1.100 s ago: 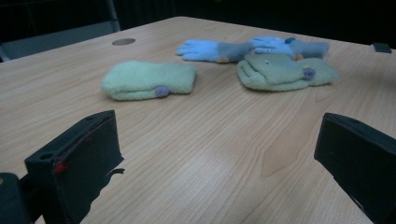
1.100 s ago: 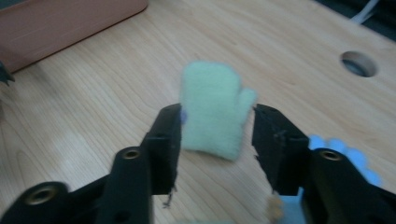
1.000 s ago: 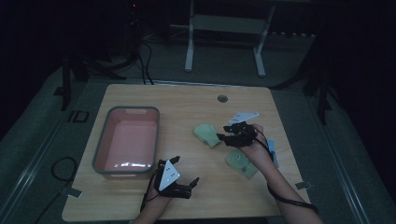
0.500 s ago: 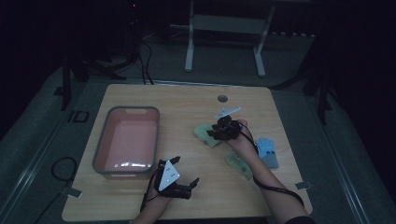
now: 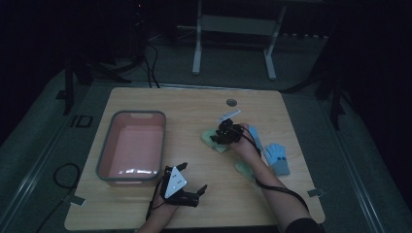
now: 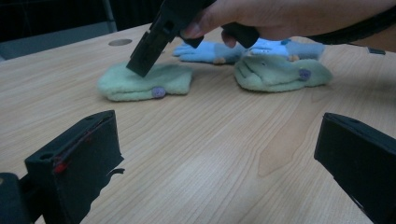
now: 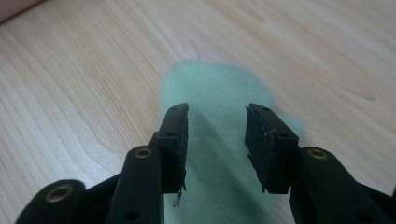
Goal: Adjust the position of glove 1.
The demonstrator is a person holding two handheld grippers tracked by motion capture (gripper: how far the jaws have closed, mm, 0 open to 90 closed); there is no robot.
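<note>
Dim room, wood bench [image 5: 145,102]. Your right hand-held gripper [image 7: 217,135], jaws apart and just reopened slightly, straddles the green mitten [image 7: 210,88] mid-frame: lower, pinch fabric. Left hand-held gripper [image 6: 210,154] is apart, empty.

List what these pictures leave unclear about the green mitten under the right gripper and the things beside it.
- Green mitten, right gripper view: its near end is cut off by the bottom edge and hidden behind the right gripper; whether the pads touch it is unclear.
- Second green mitten, high view: the forearm covers much of it.
- Blue gloves, left gripper view: the hand and gripper hide parts.
- Pink tub, high view: dim light blurs its floor.
</note>
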